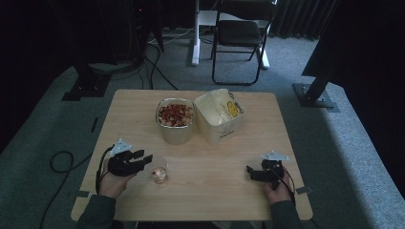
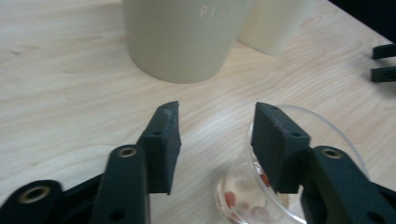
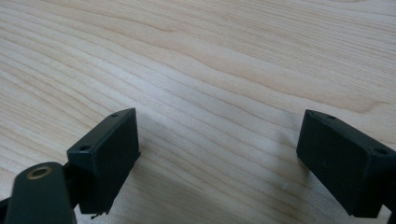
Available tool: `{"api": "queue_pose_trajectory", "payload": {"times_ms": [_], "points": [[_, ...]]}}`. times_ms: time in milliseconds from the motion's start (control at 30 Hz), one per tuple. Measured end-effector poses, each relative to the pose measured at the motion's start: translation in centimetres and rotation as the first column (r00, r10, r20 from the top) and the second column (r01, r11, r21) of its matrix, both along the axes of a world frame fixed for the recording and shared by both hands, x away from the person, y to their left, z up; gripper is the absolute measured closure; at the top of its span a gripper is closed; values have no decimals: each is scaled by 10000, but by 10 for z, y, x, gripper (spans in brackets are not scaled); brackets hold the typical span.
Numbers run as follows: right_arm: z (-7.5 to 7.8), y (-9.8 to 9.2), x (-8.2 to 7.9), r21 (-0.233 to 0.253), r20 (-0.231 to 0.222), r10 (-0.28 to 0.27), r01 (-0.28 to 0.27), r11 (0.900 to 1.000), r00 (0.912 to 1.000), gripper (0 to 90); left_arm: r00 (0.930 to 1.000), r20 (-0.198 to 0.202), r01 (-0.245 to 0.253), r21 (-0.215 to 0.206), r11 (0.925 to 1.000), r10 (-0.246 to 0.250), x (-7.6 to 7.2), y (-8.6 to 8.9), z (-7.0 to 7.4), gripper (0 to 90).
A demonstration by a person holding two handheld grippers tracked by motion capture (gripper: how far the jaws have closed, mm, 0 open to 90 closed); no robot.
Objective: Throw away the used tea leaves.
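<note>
We see the left tool [image 1: 143,159] at the near left of the tabletop [image 1: 215,191], its jaws apart and set about the small clear cup [image 1: 160,172]; in the left gripper view one jaw sits at the cup [image 2: 299,186] rim, apparently inside it, while the other stands outside over bare wood, so we judge the rim is bracketed but not yet clamped. The cup stands upright, just in front of the left tool, and a few reddish pieces lie at its bottom. Farther back, near the middle of the tabletop, stands a round cream tub [image 1: 175,120] heaped with reddish-brown snack pieces, and touching or just beside it a square cream bucket [image 1: 220,116] that looks nearly empty apart from a yellow printed face. The right tool [image 1: 250,172] rests at the near right, well apart from the cup, with its jaws wide open over bare tabletop [image 3: 210,70]. We judge the work to be at an early stage: the cup holds only a scant amount, the grip on it is still to be closed, and any lifting, carrying or filling remains to be done.
</note>
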State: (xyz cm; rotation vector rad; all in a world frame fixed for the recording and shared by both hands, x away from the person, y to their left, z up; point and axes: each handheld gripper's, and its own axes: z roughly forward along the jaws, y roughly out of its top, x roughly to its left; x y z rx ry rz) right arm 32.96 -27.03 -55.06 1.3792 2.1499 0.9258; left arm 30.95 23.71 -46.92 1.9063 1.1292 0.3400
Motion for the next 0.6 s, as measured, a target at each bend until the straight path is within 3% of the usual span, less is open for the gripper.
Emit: {"api": "queue_pose_trajectory", "payload": {"times_ms": [133,333,433,600], "points": [[0,0,0,1,0,1,-1,10000,10000,126,9991,-6,434,383,9983,-434,0,-11,-1,584],[0,0,0,0,1,0,0,10000,10000,126,9963,-263,835,996,9915,-813,2,-20,-4,745],[0,0,0,2,2,0,0,10000,10000,126,9971,-227,749,1187,9901,-727,6,-20,-3,817],[0,0,0,-2,-11,1,-1,10000,10000,126,9997,-33,258,1183,9926,-255,15,-14,-2,832]]}}
